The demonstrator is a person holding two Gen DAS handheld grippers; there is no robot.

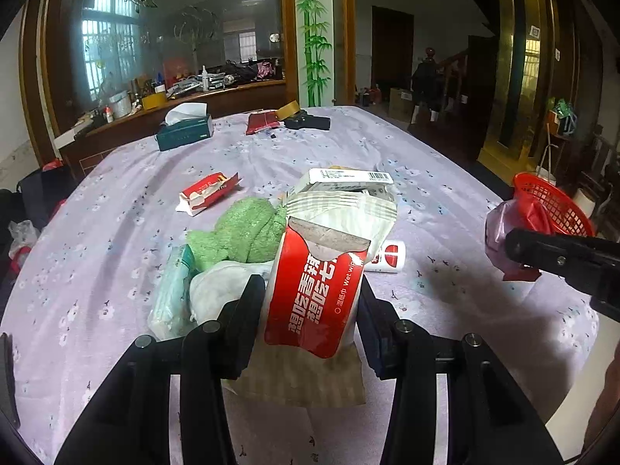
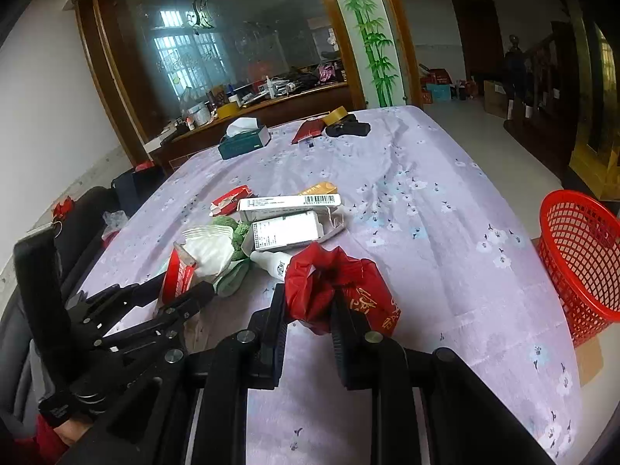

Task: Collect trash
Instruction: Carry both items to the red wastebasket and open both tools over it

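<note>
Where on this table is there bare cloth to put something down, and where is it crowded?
Bare cloth lies between the litter pile and the table edge nearest the red basket, and between the pile and the tissue box. It is crowded around the pile.

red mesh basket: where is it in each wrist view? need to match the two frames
Left wrist: red mesh basket at the right edge, mid-height, beyond the table, partly behind the red bag in the right gripper.
Right wrist: red mesh basket at the right edge, mid-height, standing on the floor beside the table.
Shared landmark: green tissue box on the far left part of the table.
</note>
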